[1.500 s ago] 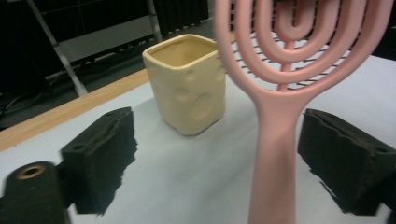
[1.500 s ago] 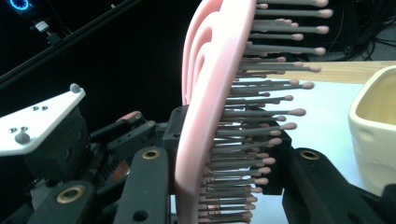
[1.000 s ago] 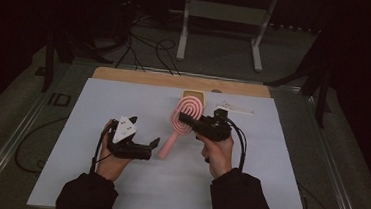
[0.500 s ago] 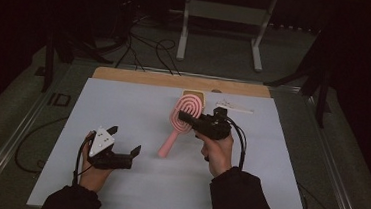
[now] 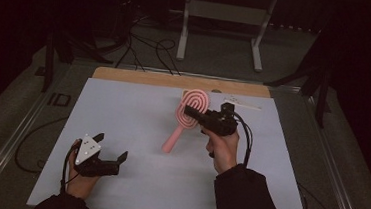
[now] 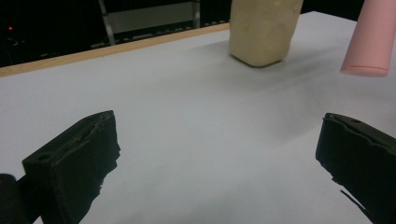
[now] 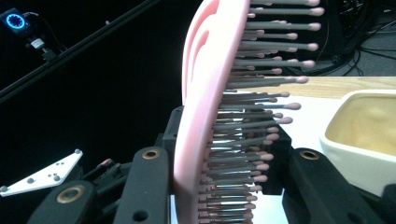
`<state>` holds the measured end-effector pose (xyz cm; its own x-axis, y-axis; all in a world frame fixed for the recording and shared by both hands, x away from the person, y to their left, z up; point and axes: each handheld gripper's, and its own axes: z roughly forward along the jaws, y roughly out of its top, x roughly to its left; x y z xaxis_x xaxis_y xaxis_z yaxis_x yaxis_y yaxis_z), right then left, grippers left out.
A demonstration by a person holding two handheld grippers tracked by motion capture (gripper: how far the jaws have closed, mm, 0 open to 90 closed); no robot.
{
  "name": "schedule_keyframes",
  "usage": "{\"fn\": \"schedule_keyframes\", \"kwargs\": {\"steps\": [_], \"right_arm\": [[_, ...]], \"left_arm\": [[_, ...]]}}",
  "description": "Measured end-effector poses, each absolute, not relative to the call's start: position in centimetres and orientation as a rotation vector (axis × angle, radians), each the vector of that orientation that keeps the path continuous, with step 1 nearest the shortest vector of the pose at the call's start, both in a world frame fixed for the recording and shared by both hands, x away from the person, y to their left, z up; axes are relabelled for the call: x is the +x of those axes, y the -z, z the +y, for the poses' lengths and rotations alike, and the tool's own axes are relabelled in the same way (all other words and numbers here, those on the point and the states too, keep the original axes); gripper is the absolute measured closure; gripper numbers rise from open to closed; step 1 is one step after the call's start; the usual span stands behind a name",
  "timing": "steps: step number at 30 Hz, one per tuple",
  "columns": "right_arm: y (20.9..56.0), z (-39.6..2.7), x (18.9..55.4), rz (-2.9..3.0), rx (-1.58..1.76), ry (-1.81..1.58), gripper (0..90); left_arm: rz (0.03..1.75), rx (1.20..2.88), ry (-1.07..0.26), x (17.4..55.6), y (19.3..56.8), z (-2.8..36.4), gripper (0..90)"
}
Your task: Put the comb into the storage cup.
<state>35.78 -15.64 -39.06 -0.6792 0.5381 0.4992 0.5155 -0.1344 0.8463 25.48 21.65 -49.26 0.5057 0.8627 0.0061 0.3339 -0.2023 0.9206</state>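
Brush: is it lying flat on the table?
No, the right gripper holds the brush by its head, tilted up.

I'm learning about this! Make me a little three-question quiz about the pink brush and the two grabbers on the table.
1. True or false: the right gripper has its jaws shut on the pink hairbrush.
2. Are the left gripper's jaws (a) wide apart with nothing between them, or (b) closed on a cup?
3. In the right gripper view, what stands on the table beside the brush's bristles?

Key:
1. True
2. a
3. A cream container
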Motion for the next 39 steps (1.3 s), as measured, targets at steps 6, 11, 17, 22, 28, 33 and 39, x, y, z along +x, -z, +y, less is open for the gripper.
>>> {"fn": "schedule_keyframes", "kwargs": {"steps": [6, 11, 17, 22, 28, 33, 39], "right_arm": [[38.7, -15.9, 36.1, 2.054, 1.252, -1.973, 63.9], [38.3, -16.0, 36.6, 2.041, 1.265, -1.971, 63.9], [38.0, -16.0, 37.0, 2.041, 1.263, -1.951, 63.9], [37.6, -15.8, 37.2, 2.042, 1.265, -1.943, 63.9], [37.2, -15.5, 37.5, 2.048, 1.265, -1.93, 63.9], [37.0, -15.4, 37.7, 2.046, 1.263, -1.925, 63.9], [36.3, -15.2, 38.1, 2.042, 1.248, -1.91, 63.9]], "left_arm": [[1.026, 1.759, -0.674, 25.5, 49.6, 21.6, 0.1], [1.033, 1.737, -0.69, 25.4, 49.6, 21.7, 0.1], [1.044, 1.73, -0.696, 25.4, 49.8, 21.7, 0.1], [1.036, 1.737, -0.693, 25.4, 49.9, 21.3, 0.1], [1.034, 1.737, -0.692, 25.4, 49.9, 21.1, 0.1], [1.036, 1.734, -0.694, 25.4, 49.9, 21.1, 0.2], [1.034, 1.733, -0.688, 25.4, 50.0, 21.0, 0.2]]}}
